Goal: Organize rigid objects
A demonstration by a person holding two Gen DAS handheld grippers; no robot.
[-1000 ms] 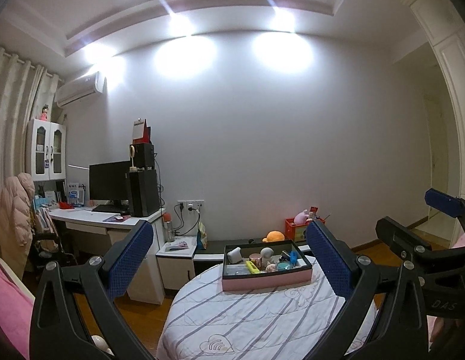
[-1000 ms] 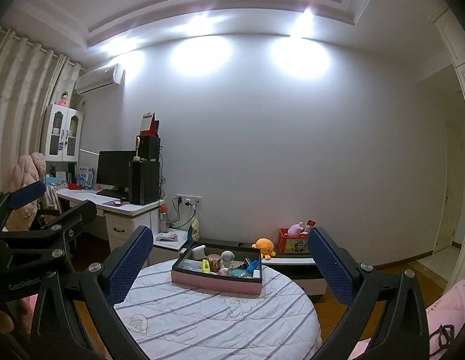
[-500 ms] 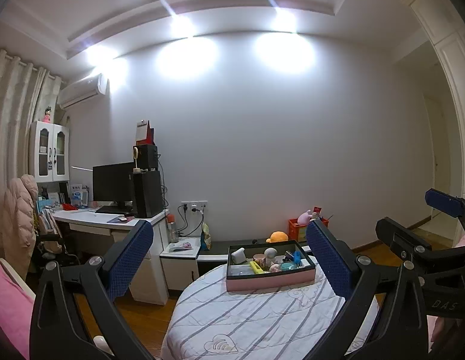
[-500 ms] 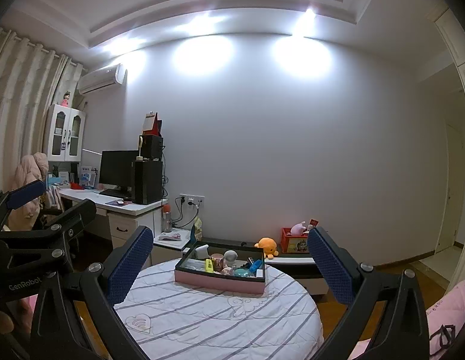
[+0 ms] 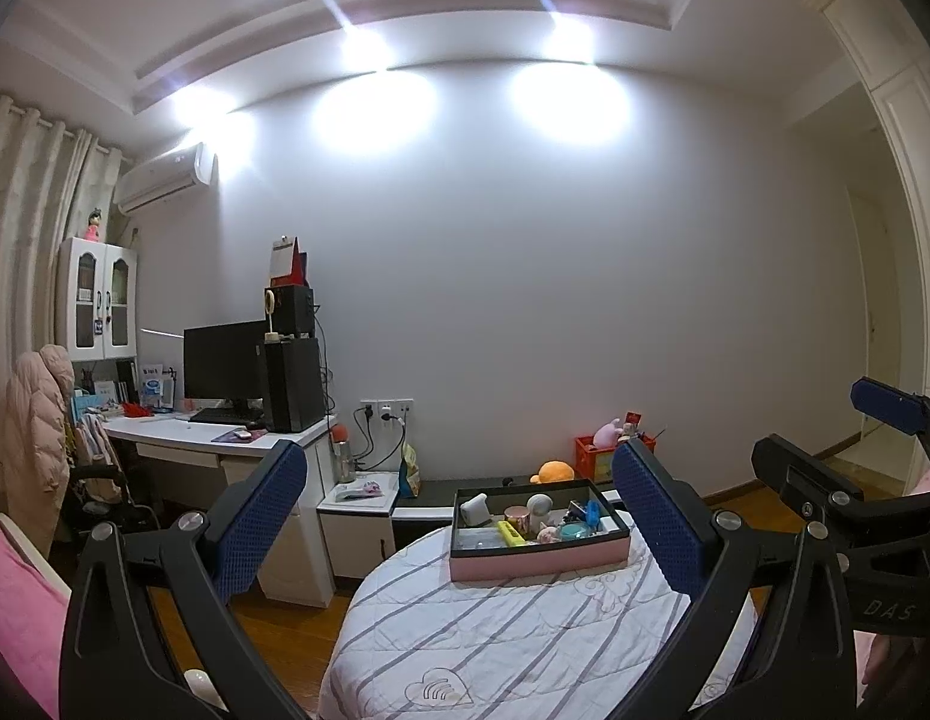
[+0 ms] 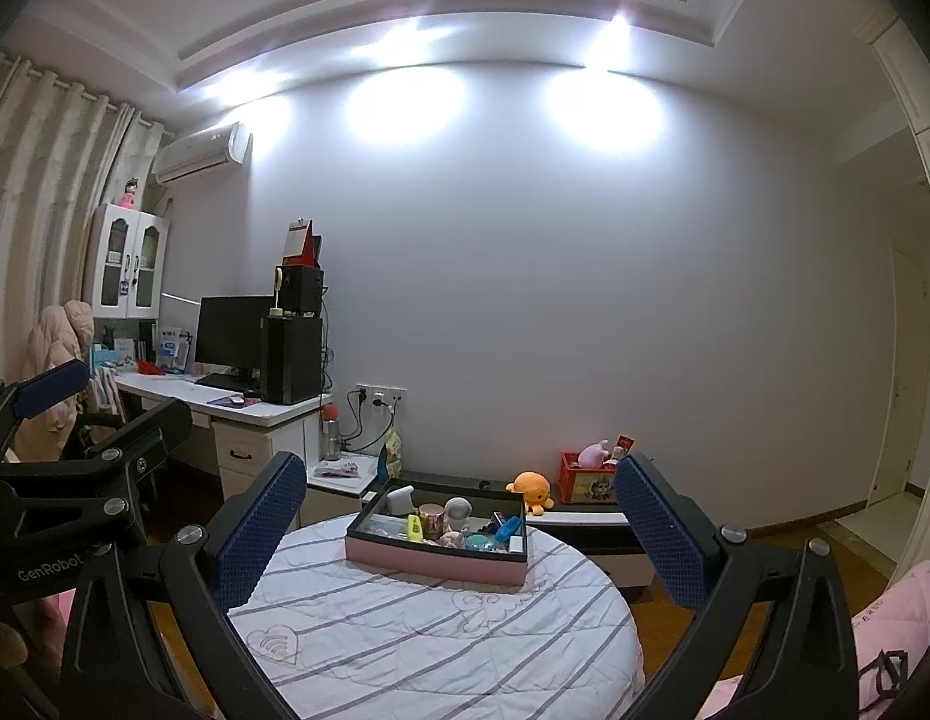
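At the far left a white computer desk [image 5: 225,441] stands against the wall, carrying a black monitor [image 5: 225,363] and a black tower case [image 5: 292,384]. Nearer, the left tool [image 5: 459,516] is held up in the air with its blue-padded fingers [image 5: 258,525] spread wide and nothing between them. Ahead of it sits a round surface under a white quilted cover with grey stripes [image 5: 513,630]; whether this is a bed or a table cannot be told. On the far part of that cover rests a shallow rectangular tray with pink outer walls and a black rim [image 5: 540,561], well apart from both tools. Inside it lie the rigid objects: a white rounded gadget [image 5: 474,509], a yellow bar [image 5: 512,534], a copper-coloured cup [image 5: 516,517], a teal round lid [image 5: 573,532]. Behind the tray an orange plush toy [image 6: 530,487] and a red box [image 6: 588,485] sit on a low dark bench. The right tool [image 6: 459,519] likewise hangs fully spread, gripping nothing
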